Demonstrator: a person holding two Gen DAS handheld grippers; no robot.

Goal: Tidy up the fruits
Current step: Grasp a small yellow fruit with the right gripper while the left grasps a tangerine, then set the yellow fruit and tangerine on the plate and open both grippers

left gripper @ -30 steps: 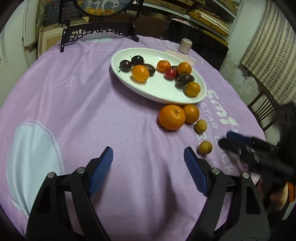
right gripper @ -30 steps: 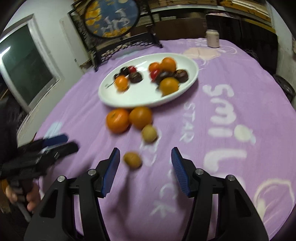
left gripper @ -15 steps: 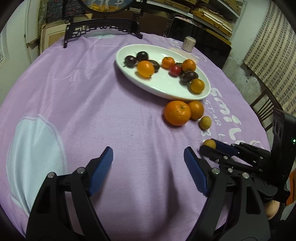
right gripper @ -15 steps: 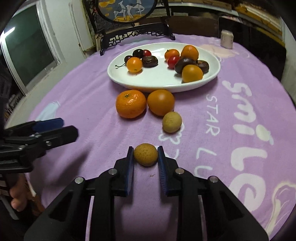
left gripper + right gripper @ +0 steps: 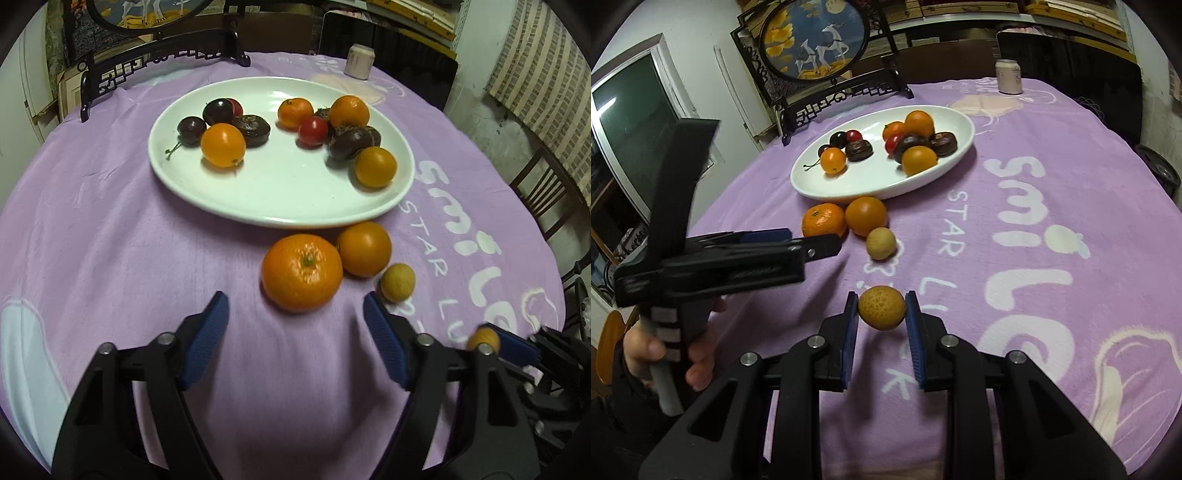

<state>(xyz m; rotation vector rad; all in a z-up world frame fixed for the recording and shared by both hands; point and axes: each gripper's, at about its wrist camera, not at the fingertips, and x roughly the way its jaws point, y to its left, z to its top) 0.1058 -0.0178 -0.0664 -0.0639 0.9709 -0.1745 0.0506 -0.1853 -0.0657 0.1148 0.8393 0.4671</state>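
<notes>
Right gripper (image 5: 881, 309) clamps a small brown fruit (image 5: 881, 307) above the cloth, near side; carry step, next needs a move far to the plate (image 5: 960, 146). Left gripper (image 5: 295, 325) wide, empty, near the big orange (image 5: 302, 272). Three fruits loose on cloth, ten on the plate.

Black claw (image 5: 881, 321), blue ribbed pads (image 5: 849, 336), silver screws.

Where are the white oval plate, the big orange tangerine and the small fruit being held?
White oval plate (image 5: 280, 192): left wrist view, bare centre.
Big orange tangerine (image 5: 302, 272): left wrist view, top.
Small yellow-brown fruit (image 5: 882, 307): right wrist view, middle.
</notes>
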